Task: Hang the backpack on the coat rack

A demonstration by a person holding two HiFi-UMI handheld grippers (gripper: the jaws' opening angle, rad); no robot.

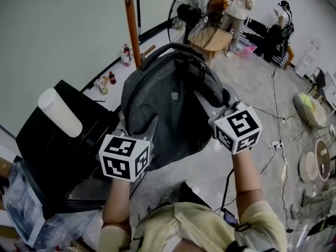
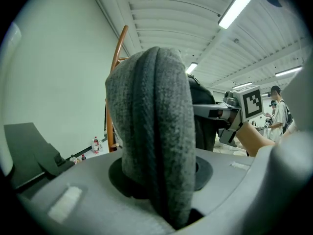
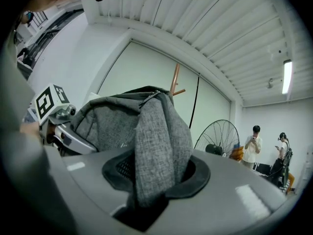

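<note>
Grey heathered backpack (image 1: 168, 93), left gripper (image 1: 148, 130) and right gripper (image 1: 212, 109) fingers clamped on fabric

One backpack (image 1: 163, 104), two grippers (image 1: 149, 129) (image 1: 212, 109), one coat rack (image 1: 132, 25), one fan (image 1: 191, 12), two bystanders (image 1: 239, 1) (image 1: 281, 21).

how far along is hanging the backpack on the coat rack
Done: the backpack is lifted, carried between both grippers. In hand: the left gripper and the right gripper each pinch a fold of its grey fabric, holding it close to the coat rack. Left: its top handle hangs on no peg yet.
</note>
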